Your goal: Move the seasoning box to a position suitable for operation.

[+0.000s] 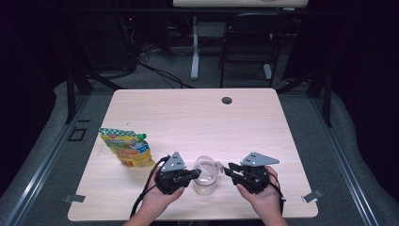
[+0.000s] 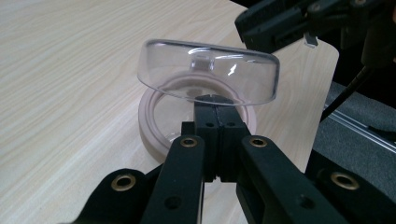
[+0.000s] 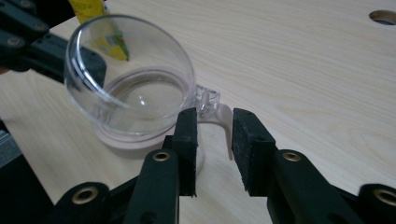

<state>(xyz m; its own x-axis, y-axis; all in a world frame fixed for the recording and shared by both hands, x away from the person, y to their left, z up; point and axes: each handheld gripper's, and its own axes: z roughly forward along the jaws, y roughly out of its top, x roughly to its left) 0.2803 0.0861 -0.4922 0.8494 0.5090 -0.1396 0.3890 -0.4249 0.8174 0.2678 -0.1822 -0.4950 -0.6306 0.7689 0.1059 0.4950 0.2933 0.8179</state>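
A clear cup with a pink rim (image 2: 152,126) stands near the table's front edge (image 1: 205,184). Its hinged clear dome lid (image 2: 205,70) is tipped up and open (image 3: 126,70). My left gripper (image 2: 217,109) comes at the cup from the left (image 1: 197,173), and its pads are pressed together on the near rim of the cup. My right gripper (image 3: 214,135) is at the cup's right side (image 1: 227,170). It stands open with the cup's pink handle (image 3: 226,123) in the gap between the pads, and neither pad presses on it.
A yellow and green spouted pouch (image 1: 127,147) lies flat to the left of the cup. A cable hole (image 1: 227,100) sits at the table's far edge. A black chair (image 1: 249,42) and a desk leg stand beyond the table.
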